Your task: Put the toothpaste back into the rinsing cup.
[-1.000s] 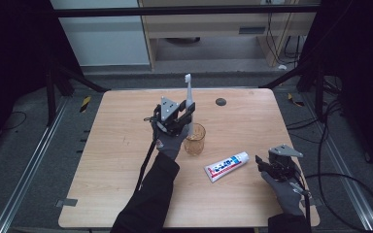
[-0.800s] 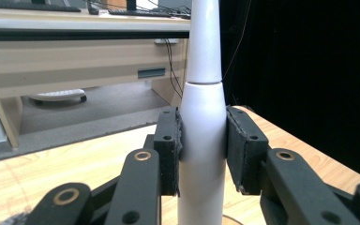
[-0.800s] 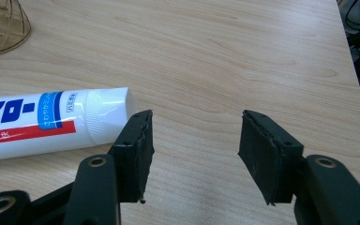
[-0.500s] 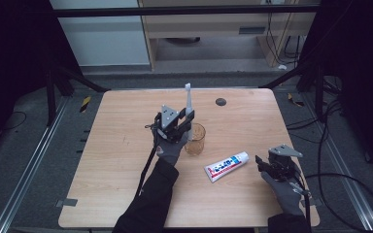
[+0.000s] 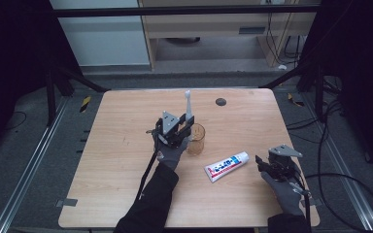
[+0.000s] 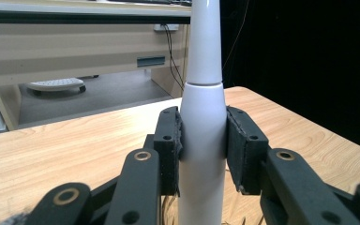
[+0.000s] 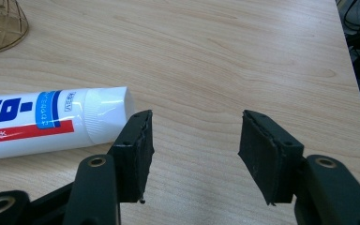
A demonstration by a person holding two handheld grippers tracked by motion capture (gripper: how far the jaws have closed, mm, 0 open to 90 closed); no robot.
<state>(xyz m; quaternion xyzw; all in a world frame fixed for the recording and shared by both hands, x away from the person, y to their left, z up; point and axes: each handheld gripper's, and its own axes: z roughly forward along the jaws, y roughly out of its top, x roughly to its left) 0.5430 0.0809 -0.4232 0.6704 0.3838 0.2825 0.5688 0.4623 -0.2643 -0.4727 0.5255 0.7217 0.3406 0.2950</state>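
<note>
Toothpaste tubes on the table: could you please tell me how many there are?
1. The toothpaste tube lies flat on the wooden table, to the right of the amber cup, and just ahead of the open right gripper. None seems hidden.

The table [image 5: 126, 160] is showing pale wood with a fine grain and a matt, smooth finish. The toothbrush handle [image 6: 202, 122] is looking like smooth white plastic with a soft sheen. The toothpaste tube [image 7: 37, 122] is gleaming as glossy plastic, its cap finely ribbed. The cup [image 5: 195, 138] is appearing clear and amber-tinted. The pads [image 7: 267, 150] are looking like rough, matt black rubber.
</note>
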